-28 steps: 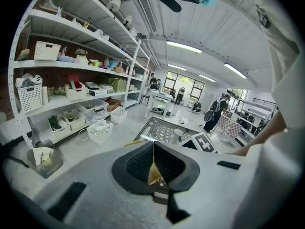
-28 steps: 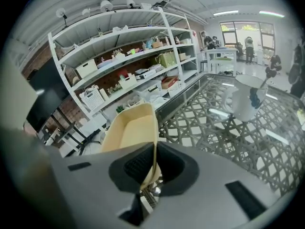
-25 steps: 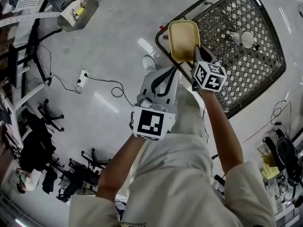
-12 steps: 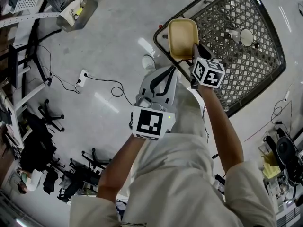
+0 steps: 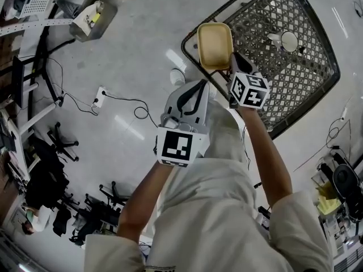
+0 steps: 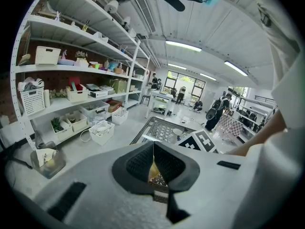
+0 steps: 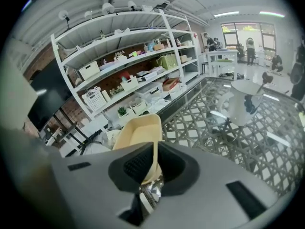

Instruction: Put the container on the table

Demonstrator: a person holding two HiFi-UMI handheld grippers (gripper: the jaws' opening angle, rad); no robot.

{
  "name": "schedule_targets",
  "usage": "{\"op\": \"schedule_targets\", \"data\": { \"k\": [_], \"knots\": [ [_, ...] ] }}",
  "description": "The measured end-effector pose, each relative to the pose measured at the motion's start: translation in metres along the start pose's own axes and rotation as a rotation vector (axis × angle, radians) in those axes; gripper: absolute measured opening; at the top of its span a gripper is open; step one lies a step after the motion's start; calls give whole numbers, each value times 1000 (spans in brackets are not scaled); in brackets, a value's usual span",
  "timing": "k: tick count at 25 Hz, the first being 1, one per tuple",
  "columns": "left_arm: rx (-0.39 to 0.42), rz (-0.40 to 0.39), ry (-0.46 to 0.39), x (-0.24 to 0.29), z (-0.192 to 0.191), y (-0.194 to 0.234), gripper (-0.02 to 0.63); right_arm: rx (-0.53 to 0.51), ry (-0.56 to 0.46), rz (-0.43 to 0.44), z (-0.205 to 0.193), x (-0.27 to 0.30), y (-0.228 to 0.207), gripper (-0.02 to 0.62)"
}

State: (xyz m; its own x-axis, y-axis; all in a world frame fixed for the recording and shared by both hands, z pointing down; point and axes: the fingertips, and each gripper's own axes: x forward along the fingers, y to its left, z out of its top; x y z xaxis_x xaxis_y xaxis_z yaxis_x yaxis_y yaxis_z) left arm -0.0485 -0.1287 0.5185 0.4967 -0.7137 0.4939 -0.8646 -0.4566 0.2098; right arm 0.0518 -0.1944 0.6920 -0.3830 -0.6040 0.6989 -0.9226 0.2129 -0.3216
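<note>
Head view first: the right gripper (image 5: pixel 233 68) is half hidden behind its own black-and-white marker cube, so the jaws barely show there. Over to the right gripper view, and there it is: the dark ribbed jaws pinch one thin side wall of the pale yellow, round-cornered plastic container (image 7: pixel 138 130). Its near end is covered by the jaws, and only the smooth, shallow tub sticks out ahead.

In the head view the container (image 5: pixel 214 45) sits at the upper centre of the frame, overlapping the left corner of the dark-framed, lattice-patterned desk (image 5: pixel 306 72). Whether it touches the rim is impossible to tell.

The left gripper (image 5: pixel 197 88) sits lower, centre frame, just beside the right one. In its own view the jaws are pressed together with nothing between them. The grey moulded body fills the bottom of that frame, and only a sliver of yellow and lattice shows beyond.

A white rounded cup (image 7: pixel 240 107) stands on the desk, well past the container. White shelving with baskets (image 7: pixel 126 75) runs along the left, and a cabled power strip (image 5: pixel 98 94) lies on the grey floor.
</note>
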Motion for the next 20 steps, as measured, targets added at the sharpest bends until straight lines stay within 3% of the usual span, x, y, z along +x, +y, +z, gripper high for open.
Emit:
{"op": "schedule_targets", "data": {
  "k": [9,20],
  "knots": [
    [22,21,-33,-16,18,-13,26,-82,-71,36,24,-52,13,25],
    [42,37,-83,-52,46,-32,26,-152,-218,95,74,-155,33,23]
  ]
}}
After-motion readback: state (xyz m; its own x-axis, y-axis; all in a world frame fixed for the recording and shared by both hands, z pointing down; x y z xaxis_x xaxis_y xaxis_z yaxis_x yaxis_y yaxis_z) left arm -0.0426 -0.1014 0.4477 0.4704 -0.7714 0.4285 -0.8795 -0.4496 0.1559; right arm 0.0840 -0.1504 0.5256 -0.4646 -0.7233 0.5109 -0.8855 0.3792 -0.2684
